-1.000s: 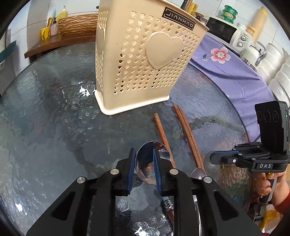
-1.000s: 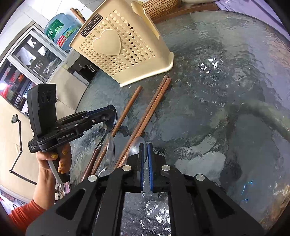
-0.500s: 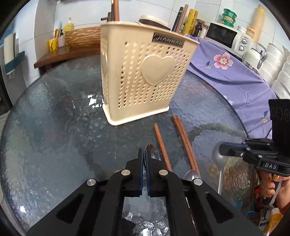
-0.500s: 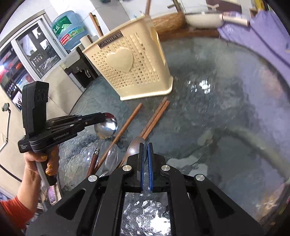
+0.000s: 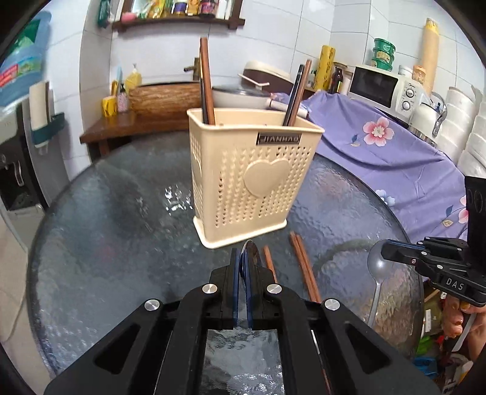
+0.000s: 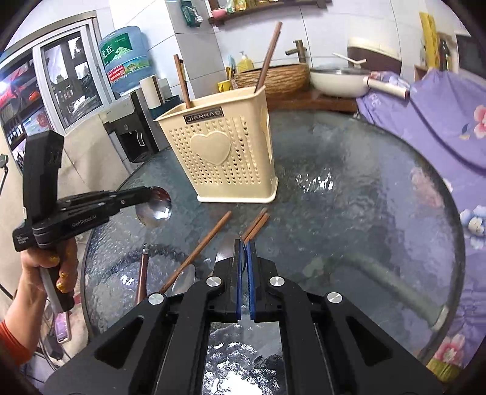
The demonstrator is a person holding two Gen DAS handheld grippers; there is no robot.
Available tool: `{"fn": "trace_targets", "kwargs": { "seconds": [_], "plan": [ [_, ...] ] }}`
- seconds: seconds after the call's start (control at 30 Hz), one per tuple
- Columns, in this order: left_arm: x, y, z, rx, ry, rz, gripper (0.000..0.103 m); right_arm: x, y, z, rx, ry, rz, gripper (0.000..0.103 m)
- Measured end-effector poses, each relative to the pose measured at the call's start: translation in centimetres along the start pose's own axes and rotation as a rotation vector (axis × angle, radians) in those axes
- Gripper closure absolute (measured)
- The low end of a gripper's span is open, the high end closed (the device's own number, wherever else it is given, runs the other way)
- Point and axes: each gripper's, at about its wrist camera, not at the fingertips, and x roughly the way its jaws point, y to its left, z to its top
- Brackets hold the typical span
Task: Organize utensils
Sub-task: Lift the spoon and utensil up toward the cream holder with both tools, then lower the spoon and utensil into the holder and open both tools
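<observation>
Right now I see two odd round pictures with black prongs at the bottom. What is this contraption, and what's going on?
No robot here: a person holds a hand-held claw in each hand, each with a wide-angle camera looking along its fingers. One picture is from the left claw, one from the right claw. Each is shut on a metal spoon: the left spoon, the right spoon. Both are lifted above a round glass table. On it stands a cream basket with chopsticks upright inside; three more chopsticks and another spoon lie loose.

Home kitchen, white tiled walls, microwave [image 5: 383,88] on a cloth-covered counter, lidded pan [image 6: 337,79], water dispenser with blue bottle [image 6: 126,59], wall shelf of packets and jars [image 5: 179,12], round glass desk [image 5: 121,243]
</observation>
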Motion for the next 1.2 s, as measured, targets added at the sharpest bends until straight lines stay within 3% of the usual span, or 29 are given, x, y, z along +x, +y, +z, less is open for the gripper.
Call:
{"fn": "trace_targets", "kwargs": {
  "seconds": [0.27,0.7,0.93,1.2],
  "plan": [
    [-1.8,-0.1,0.9,0.006,-0.082,0.071,0.1,-1.6,1.2,1.1,-0.057,-0.072,-0.044,0.099],
    [-4.3,-0.3,4.2,-0.013,-0.181,0.105,0.1,-3.9,3.4,5.4,-0.168,-0.164,-0.099,0.099],
    [-6.3,-0.7,8.4,0.005,-0.261,0.146,0.1,-4.6,4.2,11.1,-0.217,-0.226,-0.141,0.099],
    [-7.9,-0.6,15.4,0.026,-0.379,0.272,0.1,-4.8,5.3,19.4,-0.286,-0.353,-0.293,0.099]
  ]
}}
